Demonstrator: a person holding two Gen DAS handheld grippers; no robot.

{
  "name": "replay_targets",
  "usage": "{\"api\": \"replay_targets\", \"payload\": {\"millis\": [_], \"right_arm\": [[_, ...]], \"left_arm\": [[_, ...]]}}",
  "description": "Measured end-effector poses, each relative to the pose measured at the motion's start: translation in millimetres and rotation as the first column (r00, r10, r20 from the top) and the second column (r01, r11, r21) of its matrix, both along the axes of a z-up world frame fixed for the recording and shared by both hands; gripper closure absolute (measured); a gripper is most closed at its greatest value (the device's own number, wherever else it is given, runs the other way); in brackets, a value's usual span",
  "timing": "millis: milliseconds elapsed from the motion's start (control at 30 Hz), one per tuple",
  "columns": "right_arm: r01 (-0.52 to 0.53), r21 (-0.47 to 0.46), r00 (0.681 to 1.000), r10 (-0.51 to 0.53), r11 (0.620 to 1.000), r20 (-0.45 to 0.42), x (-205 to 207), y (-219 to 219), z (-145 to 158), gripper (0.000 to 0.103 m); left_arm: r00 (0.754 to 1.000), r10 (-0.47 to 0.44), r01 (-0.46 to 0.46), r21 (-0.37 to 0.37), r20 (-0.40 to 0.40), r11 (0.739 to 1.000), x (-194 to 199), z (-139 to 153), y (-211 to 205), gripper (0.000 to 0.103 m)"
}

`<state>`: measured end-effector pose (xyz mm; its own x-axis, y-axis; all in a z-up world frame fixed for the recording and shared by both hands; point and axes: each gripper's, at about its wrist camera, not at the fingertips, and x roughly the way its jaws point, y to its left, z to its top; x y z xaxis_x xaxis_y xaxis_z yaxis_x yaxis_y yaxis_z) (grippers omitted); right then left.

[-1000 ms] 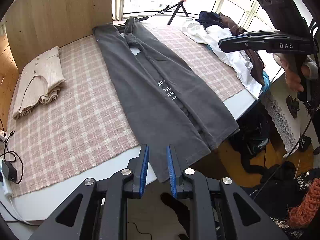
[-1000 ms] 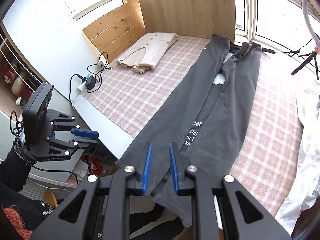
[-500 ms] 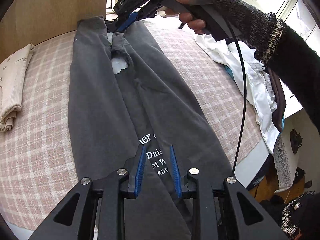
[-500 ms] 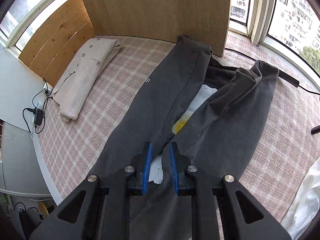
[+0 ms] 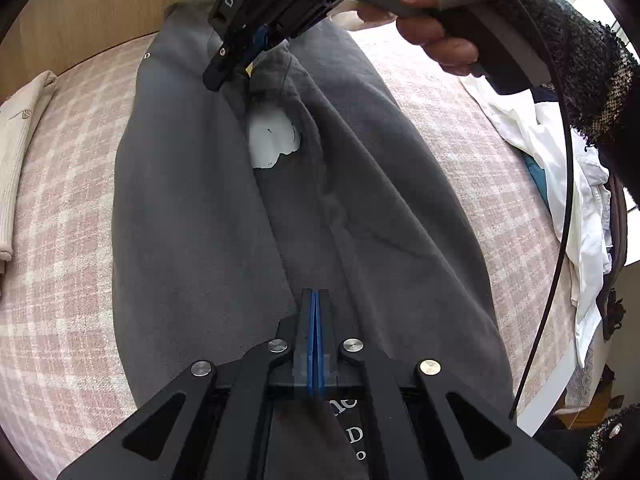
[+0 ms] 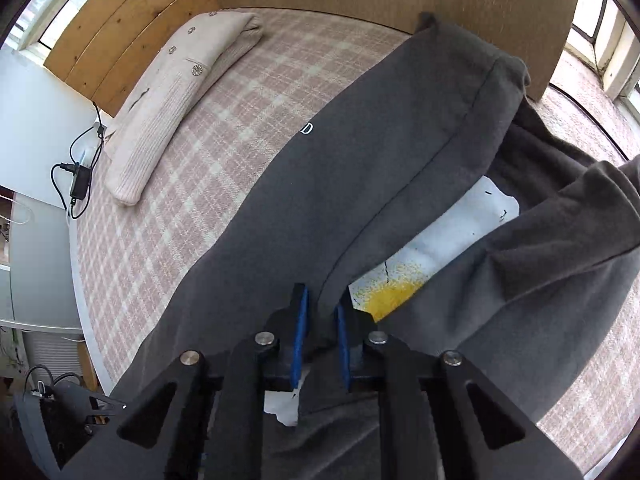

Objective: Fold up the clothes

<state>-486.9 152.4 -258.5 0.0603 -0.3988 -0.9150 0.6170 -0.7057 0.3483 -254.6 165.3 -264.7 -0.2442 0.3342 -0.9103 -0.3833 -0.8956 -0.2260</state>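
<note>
One dark grey garment (image 5: 192, 216) fills the middle of both views, lying lengthwise on the pink checked cloth (image 5: 52, 264) that covers the surface, with a white and yellow print (image 6: 432, 248) showing where its two long halves part. At the bottom centre of the left wrist view we see the left gripper (image 5: 314, 312) with its blue-lined jaws pressed together, low over the fabric's middle fold; whether cloth is pinched between them we cannot tell. In the right wrist view the right gripper (image 6: 320, 332) sits at the bottom centre with its jaws apart, a ridge of the grey fabric rising between them. That same gripper appears at the top of the left wrist view, held by a hand (image 5: 436, 28) in a dark knitted sleeve (image 5: 568, 52). A folded cream knit (image 6: 176, 92) lies at the upper left, apart from the grey garment, and white clothes (image 5: 560, 152) are heaped at the right edge.
</note>
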Motion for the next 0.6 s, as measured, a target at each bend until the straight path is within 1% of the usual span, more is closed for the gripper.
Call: {"api": "replay_targets", "payload": {"millis": [100, 167, 200, 233, 333, 367, 433, 467, 533, 567, 600], "right_arm": [[0.014, -0.037, 0.999, -0.012, 0.999, 0.049, -4, 3, 10, 0.094], [0.022, -0.035, 0.998, -0.02, 0.999, 0.063, -6, 7, 17, 0.094], [0.022, -0.018, 0.998, -0.021, 1.0, 0.054, -5, 9, 18, 0.094], [0.022, -0.001, 0.999, -0.022, 1.0, 0.045, -4, 11, 19, 0.094], [0.002, 0.085, 0.999, -0.006, 0.996, 0.038, 1, 9, 0, 0.093], [-0.005, 0.107, 1.0, 0.003, 0.994, 0.026, 3, 7, -4, 0.091], [-0.005, 0.118, 1.0, 0.004, 0.993, 0.006, 6, 5, 1, 0.087], [0.002, 0.11, 1.0, -0.001, 0.994, -0.015, 6, 8, 10, 0.083], [0.023, 0.088, 0.996, -0.016, 0.996, -0.082, 4, 11, 29, 0.08], [0.033, 0.076, 0.993, -0.024, 0.997, -0.119, -2, 8, 33, 0.08], [0.043, 0.064, 0.987, -0.032, 0.997, -0.156, -8, 4, 37, 0.08]], "left_arm": [[1.0, 0.002, -0.002, 0.025, 0.012, 1.0, 1, -1, -7, 0.103], [1.0, -0.007, 0.005, 0.082, 0.026, 0.997, 4, 2, -12, 0.103], [0.999, -0.011, 0.008, 0.111, 0.032, 0.994, 5, 3, -15, 0.103], [0.999, -0.019, 0.014, 0.114, 0.041, 0.993, 7, 2, -15, 0.103], [0.998, -0.028, 0.02, 0.141, 0.061, 0.99, 13, 4, -20, 0.103], [0.997, -0.029, 0.019, 0.154, 0.066, 0.988, 15, 5, -23, 0.103], [1.0, 0.006, -0.011, 0.17, 0.03, 0.985, 24, 22, -37, 0.103], [1.0, 0.021, -0.023, 0.158, 0.011, 0.987, 26, 28, -43, 0.098], [0.998, 0.051, -0.047, 0.135, -0.026, 0.99, 30, 40, -55, 0.097], [0.997, 0.068, -0.064, 0.119, -0.03, 0.991, 30, 39, -60, 0.097], [0.998, 0.068, -0.066, 0.106, -0.017, 0.992, 28, 33, -59, 0.097]]}}
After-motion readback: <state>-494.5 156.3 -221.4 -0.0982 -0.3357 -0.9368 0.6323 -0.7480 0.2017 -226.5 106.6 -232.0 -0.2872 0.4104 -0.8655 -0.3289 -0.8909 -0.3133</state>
